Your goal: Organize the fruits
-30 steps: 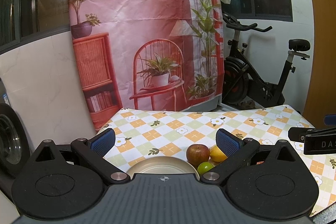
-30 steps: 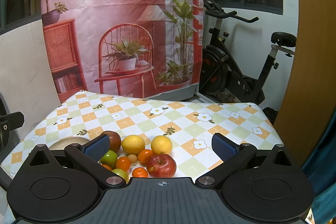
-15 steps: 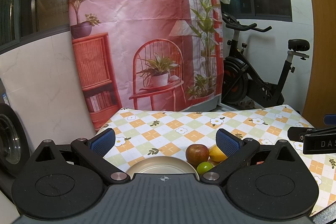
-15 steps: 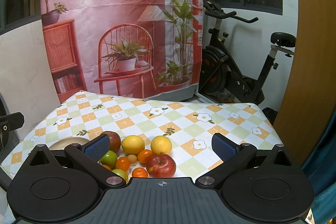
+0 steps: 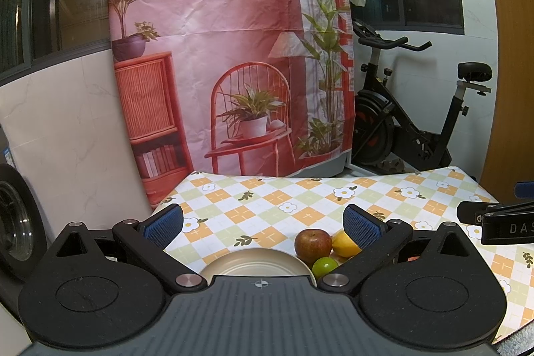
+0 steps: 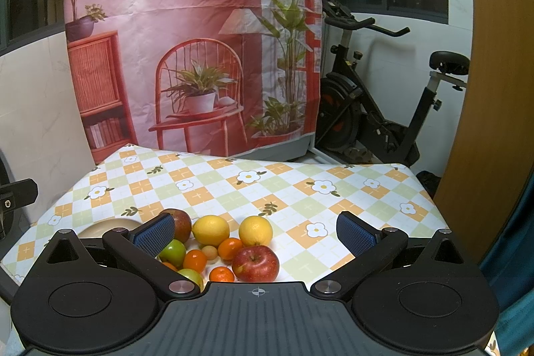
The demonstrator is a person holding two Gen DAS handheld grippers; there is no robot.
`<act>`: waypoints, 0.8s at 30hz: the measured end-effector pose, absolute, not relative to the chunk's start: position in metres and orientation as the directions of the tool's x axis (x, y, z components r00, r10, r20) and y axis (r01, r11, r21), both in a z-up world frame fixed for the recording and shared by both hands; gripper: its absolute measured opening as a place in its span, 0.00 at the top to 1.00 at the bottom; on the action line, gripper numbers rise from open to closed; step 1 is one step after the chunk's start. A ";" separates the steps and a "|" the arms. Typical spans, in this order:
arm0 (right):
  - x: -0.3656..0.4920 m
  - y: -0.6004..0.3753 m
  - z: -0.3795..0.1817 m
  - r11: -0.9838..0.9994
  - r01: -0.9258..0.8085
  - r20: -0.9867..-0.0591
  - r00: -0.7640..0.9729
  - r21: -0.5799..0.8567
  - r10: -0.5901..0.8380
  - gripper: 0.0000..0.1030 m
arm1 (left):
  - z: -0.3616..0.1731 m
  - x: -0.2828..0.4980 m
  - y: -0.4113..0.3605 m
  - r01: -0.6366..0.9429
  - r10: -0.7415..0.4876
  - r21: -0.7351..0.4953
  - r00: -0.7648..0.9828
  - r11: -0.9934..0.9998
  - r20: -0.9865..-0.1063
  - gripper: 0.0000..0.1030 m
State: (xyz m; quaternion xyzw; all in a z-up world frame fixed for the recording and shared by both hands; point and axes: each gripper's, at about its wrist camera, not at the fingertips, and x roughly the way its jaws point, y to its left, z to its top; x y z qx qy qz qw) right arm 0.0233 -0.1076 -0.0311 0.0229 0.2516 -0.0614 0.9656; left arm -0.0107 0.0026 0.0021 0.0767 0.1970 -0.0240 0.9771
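Both tongs, left [image 5: 263, 224] and right [image 6: 255, 234], gape wide, empty; fruit pile [image 6: 227, 246] near worktop [image 6: 300, 189] front edge; partial lettering, possibly "DAS"

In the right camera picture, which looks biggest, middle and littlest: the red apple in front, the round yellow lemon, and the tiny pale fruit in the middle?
1. Red apple, though it lies nearest the camera, which may help it look bigger.
2. Round yellow lemon, a bit smaller.
3. Tiny pale fruit, clearly the littlest.
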 end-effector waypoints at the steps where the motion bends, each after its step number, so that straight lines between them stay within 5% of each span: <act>1: 0.023 -0.108 -0.030 0.991 0.130 -0.489 0.866 0.013 -0.107 0.00 | 0.002 -0.011 0.002 0.077 -0.017 0.141 0.921 0.987 -0.389 0.00; 15: 0.023 -0.110 -0.033 0.993 0.119 -0.482 0.871 0.012 -0.098 0.00 | -0.002 -0.006 -0.003 0.052 0.025 0.179 0.916 0.983 -0.400 0.00; 24: 0.036 -0.168 -0.032 0.991 0.125 -0.396 0.913 0.045 -0.098 0.00 | -0.013 0.024 0.010 0.018 0.055 0.159 0.895 0.987 -0.442 0.01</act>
